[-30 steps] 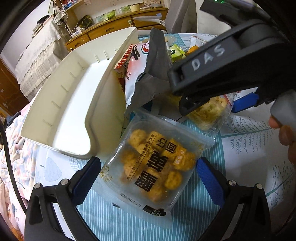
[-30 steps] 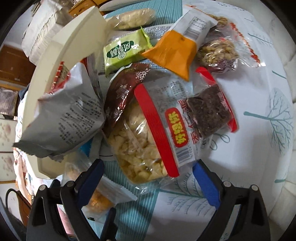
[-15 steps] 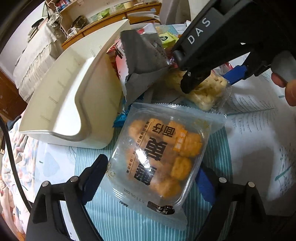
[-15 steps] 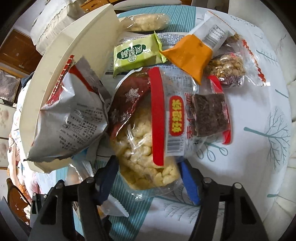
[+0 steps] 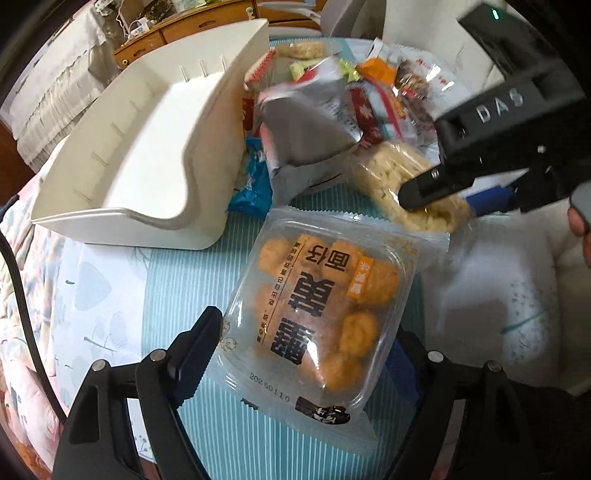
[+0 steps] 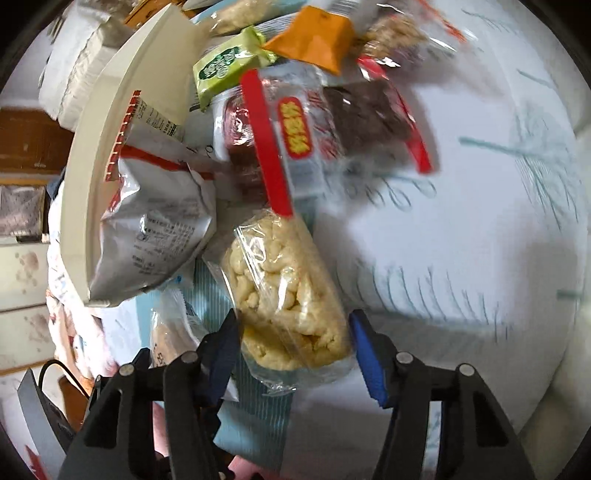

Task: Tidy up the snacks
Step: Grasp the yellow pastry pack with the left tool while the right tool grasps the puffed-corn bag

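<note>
Moved since earlier: both grippers have narrowed around their packs; the right-hand pack has slid free of the heap and the white bin has drifted toward the upper left of the left wrist view.
White plastic storage bin (image 5: 155, 155): upper left, empty, open side facing the heap; probably the place the snacks are meant to go.
Silver crinkled foil bag (image 6: 155, 229): leans against the bin's outer wall, propped by the packs beside it.
Left gripper (image 5: 306, 350): fingers closing on the clear tray pack of orange fried pieces (image 5: 321, 302); the left pad touches its wrapper edge, the right pad is hidden under the pack, so a firm grip is likely but not sure.
Right gripper (image 6: 291, 347): fingers closing on the clear bag of pale puffed snacks (image 6: 284, 295), which sits between the pads at the lower centre; the blue right pad looks just clear of the film.
Remaining heap (image 6: 306, 122): green, orange and red-banded packs overlap at the top, not yet sorted.
Surface: a bed sheet with teal stripes and tree prints (image 5: 177, 295), soft and creased.
Room: wooden drawers (image 5: 184, 26) and draped white cloth behind.
</note>
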`<state>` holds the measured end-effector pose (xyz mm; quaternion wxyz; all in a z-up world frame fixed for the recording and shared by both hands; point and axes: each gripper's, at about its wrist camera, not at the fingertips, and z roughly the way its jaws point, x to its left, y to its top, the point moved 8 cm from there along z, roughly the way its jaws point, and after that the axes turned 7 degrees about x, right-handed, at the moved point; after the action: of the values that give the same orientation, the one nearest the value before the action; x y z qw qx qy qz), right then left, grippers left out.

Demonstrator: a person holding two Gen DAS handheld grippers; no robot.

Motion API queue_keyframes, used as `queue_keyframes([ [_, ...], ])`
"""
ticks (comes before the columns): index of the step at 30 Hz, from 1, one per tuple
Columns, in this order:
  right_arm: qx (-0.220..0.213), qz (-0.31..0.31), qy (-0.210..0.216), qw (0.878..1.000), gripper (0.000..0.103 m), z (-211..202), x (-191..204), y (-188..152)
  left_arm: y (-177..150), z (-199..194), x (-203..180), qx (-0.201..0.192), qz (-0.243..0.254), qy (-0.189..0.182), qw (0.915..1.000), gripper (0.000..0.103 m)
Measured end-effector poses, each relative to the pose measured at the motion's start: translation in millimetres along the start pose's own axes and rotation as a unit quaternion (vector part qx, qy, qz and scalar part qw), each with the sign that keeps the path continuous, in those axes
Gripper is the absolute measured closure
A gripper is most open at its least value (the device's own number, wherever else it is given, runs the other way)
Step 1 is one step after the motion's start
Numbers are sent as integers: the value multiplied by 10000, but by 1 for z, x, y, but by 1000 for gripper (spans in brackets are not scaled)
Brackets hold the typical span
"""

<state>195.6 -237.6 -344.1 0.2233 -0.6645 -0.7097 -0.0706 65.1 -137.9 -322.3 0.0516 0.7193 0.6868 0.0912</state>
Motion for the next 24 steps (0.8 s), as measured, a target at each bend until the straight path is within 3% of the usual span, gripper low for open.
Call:
queue_keyframes([
  [8,-317,53,444,9985,44,-20,13,-11,-2,-50,1,-105,307,-88,9994,22],
  [13,-442,77,650,9969,44,-41,11,-23,5,-74,20,-90,166,-407,9990,22],
  [24,-940,-15,990,9906,44,-70,45,-40,44,-133,58,-808,-63,-926,9924,22],
])
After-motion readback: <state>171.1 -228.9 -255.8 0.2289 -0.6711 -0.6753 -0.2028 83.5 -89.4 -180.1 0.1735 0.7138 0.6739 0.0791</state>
